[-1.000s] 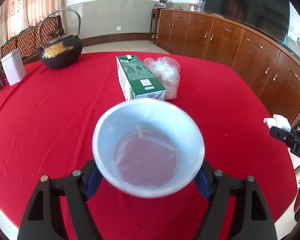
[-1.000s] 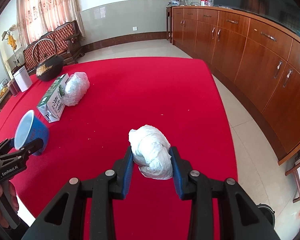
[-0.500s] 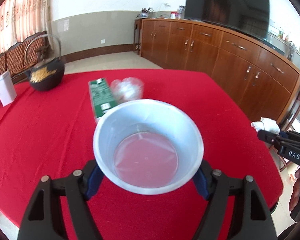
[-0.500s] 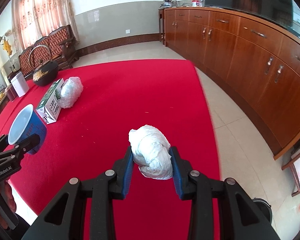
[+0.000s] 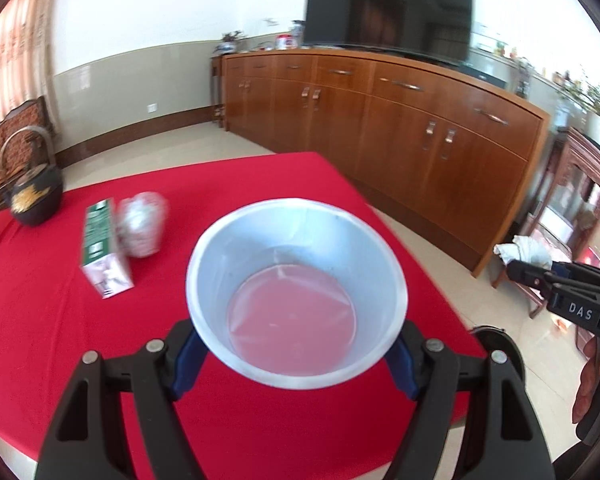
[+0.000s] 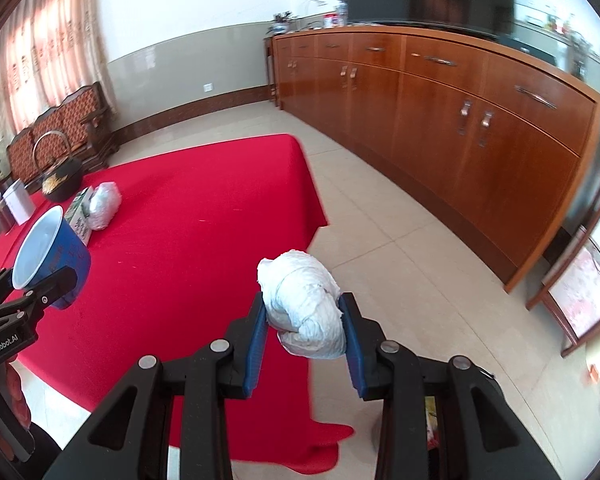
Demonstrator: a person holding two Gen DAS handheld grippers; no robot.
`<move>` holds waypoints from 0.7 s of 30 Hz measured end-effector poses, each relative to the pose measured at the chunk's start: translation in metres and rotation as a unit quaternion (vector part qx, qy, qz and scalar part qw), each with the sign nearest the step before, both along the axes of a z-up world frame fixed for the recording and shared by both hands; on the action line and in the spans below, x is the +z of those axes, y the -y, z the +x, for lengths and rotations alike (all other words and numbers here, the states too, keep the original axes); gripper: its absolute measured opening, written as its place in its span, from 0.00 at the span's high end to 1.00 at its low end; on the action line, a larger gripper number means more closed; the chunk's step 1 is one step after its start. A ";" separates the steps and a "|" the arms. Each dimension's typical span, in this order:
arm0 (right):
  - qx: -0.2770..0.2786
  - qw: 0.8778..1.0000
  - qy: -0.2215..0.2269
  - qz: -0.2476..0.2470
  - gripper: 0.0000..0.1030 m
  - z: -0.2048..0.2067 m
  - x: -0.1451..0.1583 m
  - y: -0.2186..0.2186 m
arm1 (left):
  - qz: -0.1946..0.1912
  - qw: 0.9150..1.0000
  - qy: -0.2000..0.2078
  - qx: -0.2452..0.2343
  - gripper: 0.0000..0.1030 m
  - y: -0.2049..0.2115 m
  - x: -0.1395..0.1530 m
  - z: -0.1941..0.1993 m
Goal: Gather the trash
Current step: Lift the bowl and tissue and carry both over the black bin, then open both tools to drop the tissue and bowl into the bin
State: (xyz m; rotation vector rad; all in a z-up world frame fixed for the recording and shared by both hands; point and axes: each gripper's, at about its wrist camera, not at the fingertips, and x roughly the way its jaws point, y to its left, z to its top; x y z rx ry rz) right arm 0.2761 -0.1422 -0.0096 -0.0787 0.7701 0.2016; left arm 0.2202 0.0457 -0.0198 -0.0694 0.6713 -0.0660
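Observation:
My left gripper [image 5: 296,354] is shut on a blue paper cup [image 5: 296,292] with a white inside, held above the red table [image 5: 60,340]; the same cup [image 6: 50,252] shows at the left of the right wrist view. Between the blue pads of my right gripper [image 6: 304,334] sits a crumpled white tissue wad [image 6: 304,312], held over the table's right edge and the floor. That wad [image 5: 524,250] also shows at the right in the left wrist view. A green milk carton [image 5: 102,244] and a clear crumpled plastic bag [image 5: 142,220] lie on the table farther back.
A black iron kettle [image 5: 34,196] and a white container [image 6: 18,202] stand at the table's far left. A long wooden sideboard [image 6: 440,120] with a television on it runs along the right wall. Tiled floor [image 6: 400,248] lies between table and sideboard. A dark round object [image 5: 496,344] sits below the table's corner.
Both grippers have swung right and risen a little, each keeping its load. The carton and bag have slid to the left in both views; more floor and sideboard now show.

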 end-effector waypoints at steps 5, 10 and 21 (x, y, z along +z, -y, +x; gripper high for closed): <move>-0.034 0.999 0.000 0.001 0.64 -0.016 0.000 0.048 | 0.001 0.999 0.003 -0.042 0.26 0.041 0.004 0.002; -0.070 0.998 -0.005 0.003 0.64 -0.034 -0.005 0.098 | 0.003 0.997 0.002 -0.083 0.26 0.078 0.005 0.006; -0.136 0.990 -0.026 0.001 0.64 -0.067 -0.022 0.196 | 0.011 0.981 -0.020 -0.191 0.26 0.181 -0.012 0.007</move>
